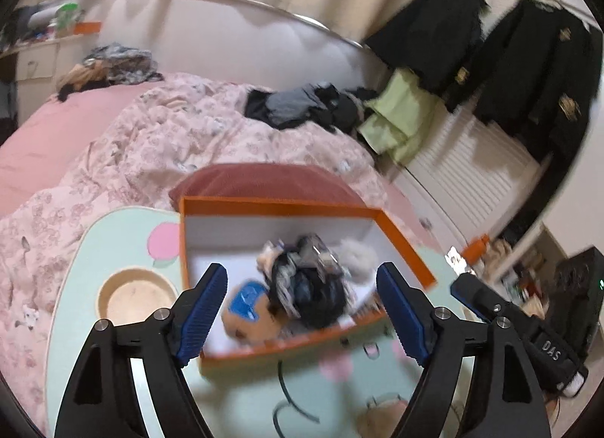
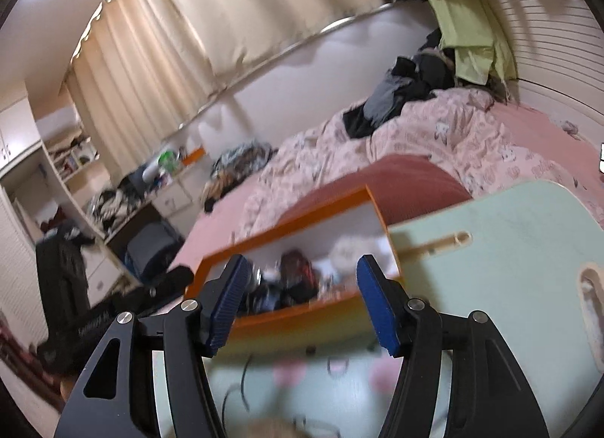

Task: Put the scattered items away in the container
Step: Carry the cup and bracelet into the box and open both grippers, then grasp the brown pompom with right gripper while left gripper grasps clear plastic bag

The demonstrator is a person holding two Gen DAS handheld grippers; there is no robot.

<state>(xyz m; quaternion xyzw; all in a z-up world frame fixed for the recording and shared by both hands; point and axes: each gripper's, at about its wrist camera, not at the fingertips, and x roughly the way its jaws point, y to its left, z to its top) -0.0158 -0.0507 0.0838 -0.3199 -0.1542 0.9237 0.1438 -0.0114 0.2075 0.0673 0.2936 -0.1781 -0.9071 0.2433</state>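
An orange box (image 1: 406, 242) with a white inside stands on a pale green lap table (image 1: 124, 226) on the bed. In it lie a dark patterned bundle (image 1: 309, 287), a tan plush with a blue patch (image 1: 247, 309) and a white fluffy item (image 1: 356, 253). My left gripper (image 1: 302, 272) hangs open over the box's near edge, nothing between its blue pads. A finger (image 1: 468, 292) of the right gripper shows at the box's right. In the right wrist view the right gripper (image 2: 302, 262) is open and empty before the blurred box (image 2: 294, 315).
A round recess (image 1: 136, 298) sits in the table left of the box. A black cable (image 1: 287, 392) and a tan item (image 1: 381, 419) lie on the table's near part. A dark red cushion (image 1: 264, 179) lies behind the box, with the pink duvet (image 1: 170, 136) beyond.
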